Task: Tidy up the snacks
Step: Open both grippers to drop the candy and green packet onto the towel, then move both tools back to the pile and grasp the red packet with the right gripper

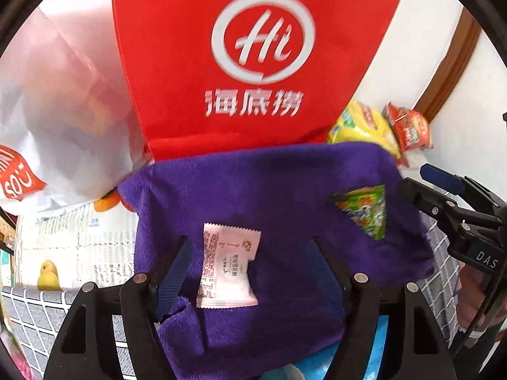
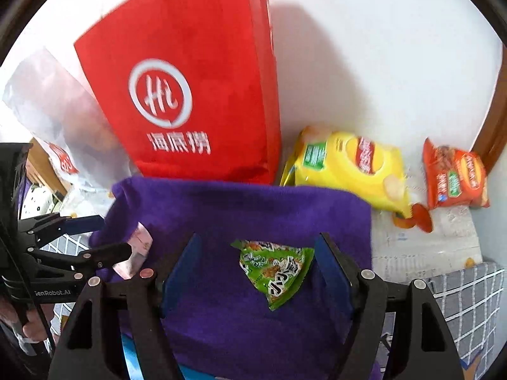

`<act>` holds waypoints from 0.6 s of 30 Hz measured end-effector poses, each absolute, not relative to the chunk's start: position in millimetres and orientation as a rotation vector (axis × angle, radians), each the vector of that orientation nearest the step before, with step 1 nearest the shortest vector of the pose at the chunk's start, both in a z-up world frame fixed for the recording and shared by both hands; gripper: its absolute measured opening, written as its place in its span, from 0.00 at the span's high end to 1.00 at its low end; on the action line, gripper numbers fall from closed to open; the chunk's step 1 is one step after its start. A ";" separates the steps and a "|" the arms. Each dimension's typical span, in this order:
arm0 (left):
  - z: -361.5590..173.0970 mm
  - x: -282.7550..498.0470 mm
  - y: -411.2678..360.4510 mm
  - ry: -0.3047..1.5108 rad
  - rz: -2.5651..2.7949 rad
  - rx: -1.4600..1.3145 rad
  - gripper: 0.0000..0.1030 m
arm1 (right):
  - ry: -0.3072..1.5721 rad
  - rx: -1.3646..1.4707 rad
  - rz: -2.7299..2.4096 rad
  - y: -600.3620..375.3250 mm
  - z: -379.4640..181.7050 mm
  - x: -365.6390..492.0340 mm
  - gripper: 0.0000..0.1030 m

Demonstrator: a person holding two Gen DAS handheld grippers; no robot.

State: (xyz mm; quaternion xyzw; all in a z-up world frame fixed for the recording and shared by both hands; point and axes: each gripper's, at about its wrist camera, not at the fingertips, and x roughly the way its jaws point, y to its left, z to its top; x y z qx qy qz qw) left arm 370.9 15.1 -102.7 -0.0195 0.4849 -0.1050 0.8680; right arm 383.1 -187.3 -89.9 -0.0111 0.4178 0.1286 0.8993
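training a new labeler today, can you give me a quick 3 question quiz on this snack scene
1. True or false: the left gripper grips the white sachet.
2. Which snack lies between the right gripper's fingers: A yellow chip bag, B green triangular packet, C orange packet?
3. What do both small snacks rest on?

Key: 1 false, jaws open. 2 B. 3 the purple towel.

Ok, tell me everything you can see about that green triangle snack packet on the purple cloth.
The green snack packet is a small triangular pouch of shiny, crinkly plastic, printed with black-and-white lettering and orange pictures. It looks sealed. It lies flat on the purple cloth, one corner pointing toward the camera, between the open fingers of the right gripper, which do not touch it. A pale pink packet lies apart, to its left.
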 end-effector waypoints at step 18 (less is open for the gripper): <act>-30.4 308.2 12.6 0.834 -0.182 0.065 0.29 | 0.852 0.010 0.163 -217.9 -49.6 285.7 0.28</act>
